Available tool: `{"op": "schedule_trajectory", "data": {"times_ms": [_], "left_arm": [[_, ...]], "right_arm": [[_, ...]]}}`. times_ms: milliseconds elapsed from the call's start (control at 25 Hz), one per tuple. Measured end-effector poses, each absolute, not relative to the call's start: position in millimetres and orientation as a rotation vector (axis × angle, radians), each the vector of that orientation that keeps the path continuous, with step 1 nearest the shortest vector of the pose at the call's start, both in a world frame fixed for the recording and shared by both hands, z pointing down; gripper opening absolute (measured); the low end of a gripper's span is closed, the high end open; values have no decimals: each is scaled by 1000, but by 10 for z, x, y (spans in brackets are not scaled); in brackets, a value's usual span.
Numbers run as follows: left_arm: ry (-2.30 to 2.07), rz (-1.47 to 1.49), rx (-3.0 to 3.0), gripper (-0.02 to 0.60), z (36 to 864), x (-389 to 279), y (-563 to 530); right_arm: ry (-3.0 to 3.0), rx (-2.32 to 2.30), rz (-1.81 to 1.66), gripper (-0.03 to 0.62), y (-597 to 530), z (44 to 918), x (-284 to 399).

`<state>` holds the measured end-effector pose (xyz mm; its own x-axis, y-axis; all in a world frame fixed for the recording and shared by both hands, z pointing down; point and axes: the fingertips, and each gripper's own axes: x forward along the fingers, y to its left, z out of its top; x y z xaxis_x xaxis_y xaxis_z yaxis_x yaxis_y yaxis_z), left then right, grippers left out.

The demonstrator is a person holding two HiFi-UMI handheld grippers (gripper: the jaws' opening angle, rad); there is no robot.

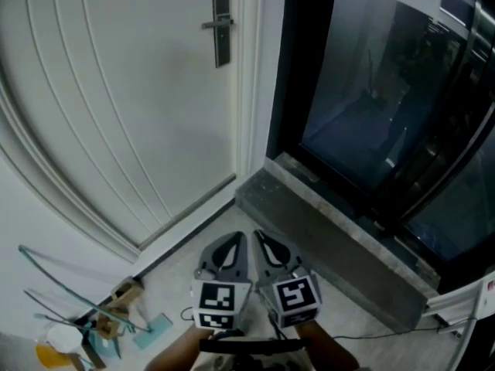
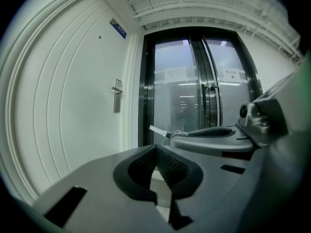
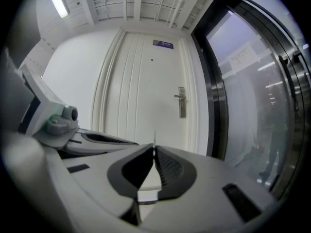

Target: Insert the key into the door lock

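Note:
The white door (image 1: pixel 116 107) carries a dark lock plate with a lever handle (image 1: pixel 221 28), far ahead and above both grippers. The same lock plate (image 3: pixel 181 102) shows in the right gripper view, and in the left gripper view the lock plate (image 2: pixel 117 102) is small. My right gripper (image 3: pixel 154 148) is shut on a thin key (image 3: pixel 154 137) whose blade sticks out past the tips. That key (image 2: pixel 158 131) points left in the left gripper view. My left gripper (image 2: pixel 156 149) is shut with nothing in it. Low in the head view, the left gripper (image 1: pixel 234 239) and right gripper (image 1: pixel 261 238) are side by side.
Dark glass sliding doors (image 1: pixel 387 107) fill the right side behind a grey stone threshold (image 1: pixel 332 238). On the floor at lower left lie glass strips and small tools (image 1: pixel 93 315). A white door frame (image 1: pixel 251 76) separates the door from the glass.

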<state>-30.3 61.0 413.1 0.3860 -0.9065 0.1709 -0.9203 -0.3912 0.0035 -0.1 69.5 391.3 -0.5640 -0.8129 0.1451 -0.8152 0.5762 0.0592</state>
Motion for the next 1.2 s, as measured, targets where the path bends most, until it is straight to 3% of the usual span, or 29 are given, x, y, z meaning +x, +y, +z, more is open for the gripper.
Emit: {"op": "schedule_trajectory", "data": {"times_ms": [720,1200], "left_arm": [[-1606,127,2507,3,4190,-924,147],[-1676,198,2506,3,4187,-746,-445]], "right_arm": [[-2589,1375,-2,17,216,3957,-689],[-2657,1346,13,18,-389,4004,-490]]}}
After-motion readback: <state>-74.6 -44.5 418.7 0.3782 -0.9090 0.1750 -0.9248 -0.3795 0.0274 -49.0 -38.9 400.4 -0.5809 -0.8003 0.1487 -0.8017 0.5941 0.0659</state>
